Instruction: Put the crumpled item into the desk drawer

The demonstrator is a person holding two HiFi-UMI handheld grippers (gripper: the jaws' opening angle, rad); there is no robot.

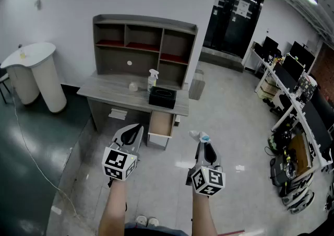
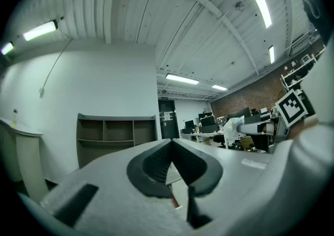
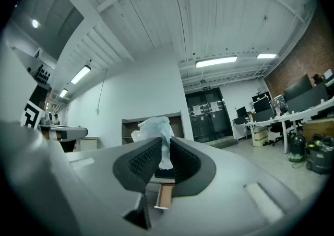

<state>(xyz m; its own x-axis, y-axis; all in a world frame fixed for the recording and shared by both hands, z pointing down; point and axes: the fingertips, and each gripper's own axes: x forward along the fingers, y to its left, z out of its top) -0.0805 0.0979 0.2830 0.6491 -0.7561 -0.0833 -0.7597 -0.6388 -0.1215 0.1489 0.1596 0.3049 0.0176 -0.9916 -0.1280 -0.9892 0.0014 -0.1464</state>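
A crumpled white and pale blue item sticks up between the pads of my right gripper, which is shut on it. In the head view the right gripper holds the item above the floor, to the right of the desk's open drawer. The drawer shows low between the right jaws. My left gripper hovers in front of the grey desk, left of the drawer. Its jaws meet at the tips with nothing between them.
The desk carries a shelf hutch, a spray bottle, a black box and a small pale object. A white rounded table stands at the left. Desks with monitors line the right side.
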